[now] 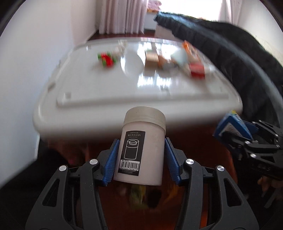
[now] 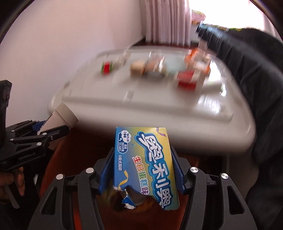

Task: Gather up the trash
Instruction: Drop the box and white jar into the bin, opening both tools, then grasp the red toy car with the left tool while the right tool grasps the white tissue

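My left gripper (image 1: 140, 155) is shut on a white toothpick holder (image 1: 141, 146) with a black label, held off the near edge of the white table (image 1: 99, 99). It also shows in the right wrist view (image 2: 60, 116) at the left. My right gripper (image 2: 141, 169) is shut on a torn blue and yellow snack box (image 2: 146, 166), also in front of the table. That box shows in the left wrist view (image 1: 231, 127) at the right. More trash lies blurred on the table: a red and green wrapper (image 1: 106, 59), brown boxes (image 1: 152, 60), a red box (image 1: 197, 69).
A person's dark sleeve (image 1: 230, 53) reaches across the right side over the table. A white wall (image 1: 26, 62) stands at the left and pink curtains (image 1: 123, 16) at the back. Below the grippers is a dark reddish floor with blurred items (image 1: 138, 196).
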Demonstrator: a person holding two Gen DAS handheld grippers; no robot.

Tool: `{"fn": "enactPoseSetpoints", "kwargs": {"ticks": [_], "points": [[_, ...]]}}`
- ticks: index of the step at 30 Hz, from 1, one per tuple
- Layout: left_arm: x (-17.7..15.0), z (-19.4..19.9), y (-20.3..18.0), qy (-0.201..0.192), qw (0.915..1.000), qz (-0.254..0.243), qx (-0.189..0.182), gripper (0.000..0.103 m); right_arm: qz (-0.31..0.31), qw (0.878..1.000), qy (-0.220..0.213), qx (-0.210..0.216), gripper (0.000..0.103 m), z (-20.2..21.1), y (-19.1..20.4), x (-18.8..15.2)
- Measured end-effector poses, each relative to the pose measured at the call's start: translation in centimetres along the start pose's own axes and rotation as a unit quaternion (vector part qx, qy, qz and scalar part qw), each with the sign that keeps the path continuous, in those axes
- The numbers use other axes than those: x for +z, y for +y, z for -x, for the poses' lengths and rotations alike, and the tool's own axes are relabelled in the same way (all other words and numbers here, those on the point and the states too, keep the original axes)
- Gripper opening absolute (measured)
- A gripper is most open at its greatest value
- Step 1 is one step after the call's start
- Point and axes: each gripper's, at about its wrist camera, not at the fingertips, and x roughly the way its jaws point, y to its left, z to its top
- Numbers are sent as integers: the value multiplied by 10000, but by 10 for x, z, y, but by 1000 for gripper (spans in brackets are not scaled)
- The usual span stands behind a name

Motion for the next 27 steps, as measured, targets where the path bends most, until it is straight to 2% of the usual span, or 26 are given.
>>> {"fn": "enactPoseSetpoints", "kwargs": {"ticks": [4, 9, 10, 11, 12, 13, 14, 16, 19, 22, 27], "points": [[-32, -5, 4, 339, 9993, 104, -94, 48, 77, 9989, 444, -101, 57, -13, 11, -37], [-49, -8, 5, 591, 9980, 83, -190, 48, 177, 9962, 833, -164, 61, -26, 15, -57], [-50, -8, 4, 617, 9978, 107, -214, 50, 178, 9960, 851, -202, 63, -26, 17, -58], [-51, -9, 4, 650, 9975, 147, -247, 55, 160, 9959, 858, -234, 73, -27, 16, -59], [-51, -10, 3, 676, 9974, 170, -204, 67, 142, 9961, 840, -231, 77, -27, 16, -58], [-50, -9, 4, 678, 9975, 185, -112, 74, 84, 9967, 759, -260, 79, -25, 15, -57], [-49, -8, 4, 643, 9978, 188, 17, 77, 48, 9970, 716, -290, 83, -23, 14, -56], [-46, -5, 5, 558, 9982, 199, 124, 81, -39, 9977, 561, -376, 85, -17, 9, -53], [-39, 0, 11, 426, 9985, 343, 103, 81, -143, 9981, 395, -440, 85, -12, 3, -50], [-22, 8, 18, 128, 9986, 495, 101, 82, -219, 9984, 230, -465, 85, -4, -2, -44], [41, 16, 30, -475, 9967, 615, 215, 85, -243, 9981, -242, -508, 87, 21, -9, -13]]}}
